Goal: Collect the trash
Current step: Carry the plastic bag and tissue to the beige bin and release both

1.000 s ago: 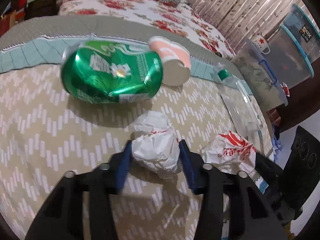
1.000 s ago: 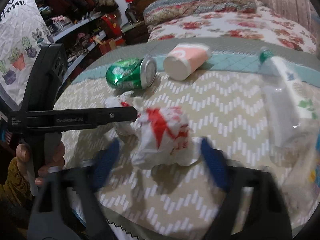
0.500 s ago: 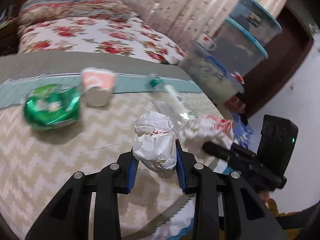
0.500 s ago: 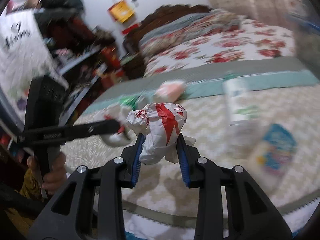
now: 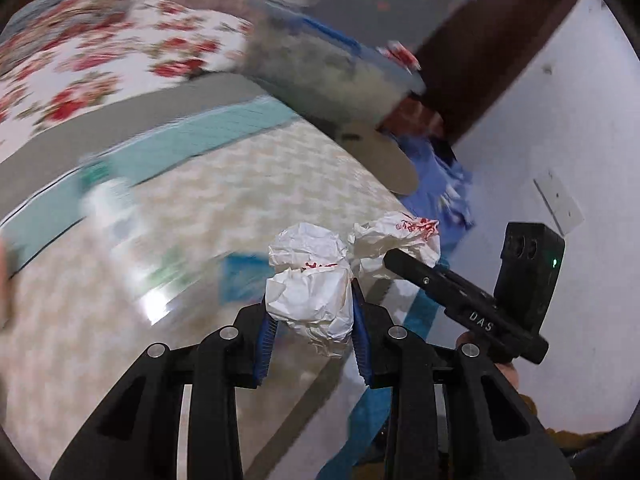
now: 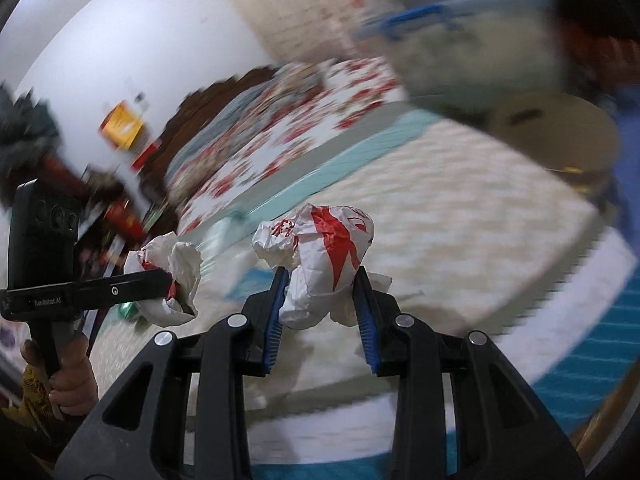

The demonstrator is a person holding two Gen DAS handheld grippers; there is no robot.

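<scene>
Trash rides in both sets of tongs above the edge of a bed: the left tongs (image 5: 312, 344) are clamped on a crumpled white paper wad (image 5: 310, 296), and the right tongs (image 6: 320, 320) pinch a crumpled white-and-red wrapper (image 6: 324, 264). Each load sits high between its blue pads (image 5: 264, 340), bulging well above them, with only the lower folds squeezed.

Left of the carried paper, a clear plastic bottle (image 5: 120, 232) with a green cap lies on the zigzag bedspread (image 5: 280, 168), badly smeared by blur; a blue-labelled item beside it may be part of the same bottle or a separate packet.

Crushed paper is springy and light, so a fast sweep could let a wad slip out of the shallow bite and fall to the bed or the floor beyond its edge. The two tongs also travel close together, wad nearly touching wad in the left view, and a bump could knock one loose. No bin shows in either view, so the drop point has yet to be found.
</scene>
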